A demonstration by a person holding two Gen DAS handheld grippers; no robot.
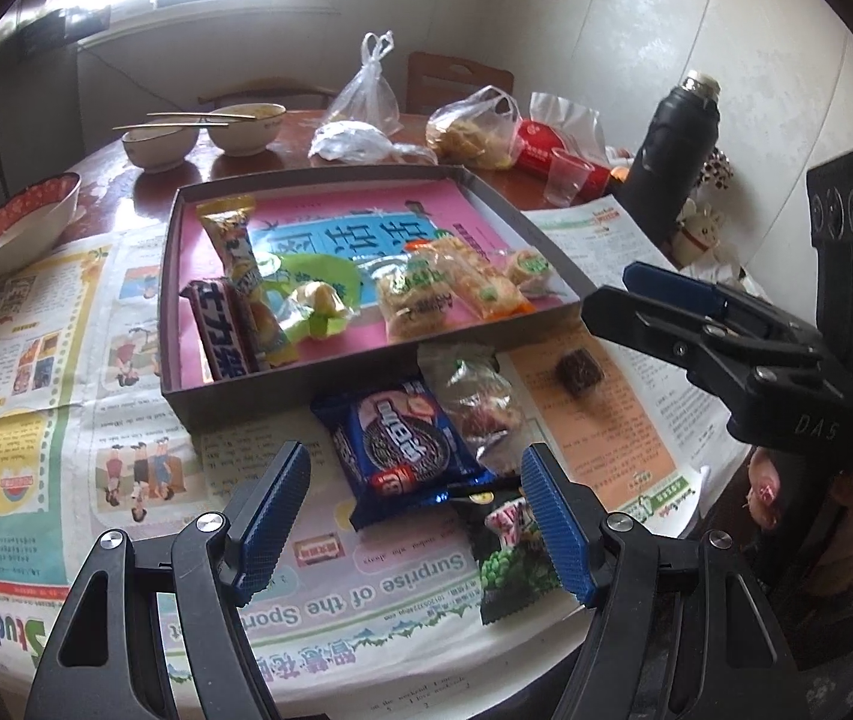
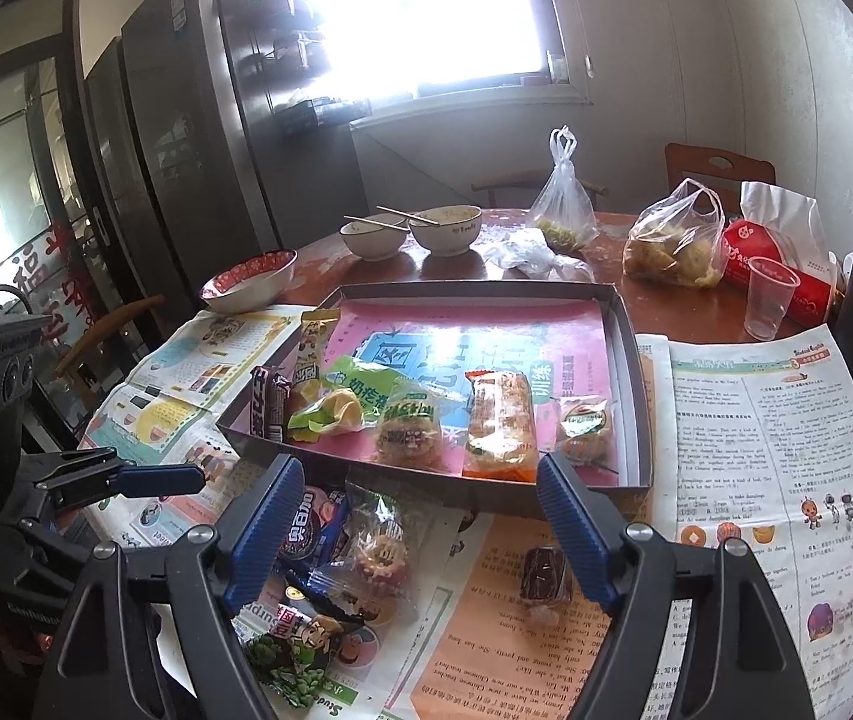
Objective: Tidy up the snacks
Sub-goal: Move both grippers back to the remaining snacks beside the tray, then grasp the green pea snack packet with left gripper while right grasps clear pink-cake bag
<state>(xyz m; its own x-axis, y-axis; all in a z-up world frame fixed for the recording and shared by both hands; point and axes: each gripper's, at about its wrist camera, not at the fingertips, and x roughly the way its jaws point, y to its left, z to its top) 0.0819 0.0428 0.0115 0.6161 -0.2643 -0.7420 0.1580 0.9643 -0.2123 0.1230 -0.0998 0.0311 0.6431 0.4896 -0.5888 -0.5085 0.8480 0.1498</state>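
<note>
A: Blue foil, the Oreo packet (image 1: 402, 450) lies flat on the newspaper (image 1: 126, 420), just near of the grey tray (image 1: 330, 387). Its long axis runs from near-left to far-right, the far end pointing at the tray's near wall.

B: And the left hand-held gripper (image 1: 414, 516)?

A: Above the packet's near end, pads apart, nothing between them pressed. The right hand-held gripper (image 2: 420, 528) is likewise spread wide and empty, hanging over the newspaper near the tray.

B: What crowds the packet?

A: A clear-wrapped red snack (image 1: 483, 408) touches its right side. A green pea packet (image 1: 510, 564) lies at its near-right corner, partly behind the right pad. A small dark wrapped sweet (image 1: 579, 372) sits apart, further right.

B: Inside the tray?

A: A Snickers bar (image 1: 219, 330) and a yellow wafer bar (image 1: 240, 258) on the left, both running near to far. A green-wrapped pastry (image 1: 312, 306) is in the middle, with rice-cracker packs (image 1: 456, 288) to the right.

B: Farther back on the surface?

A: Bowls with chopsticks (image 1: 204, 132), plastic bags (image 1: 474, 126), a clear cup (image 1: 567, 174) and a black flask (image 1: 675, 150).
</note>
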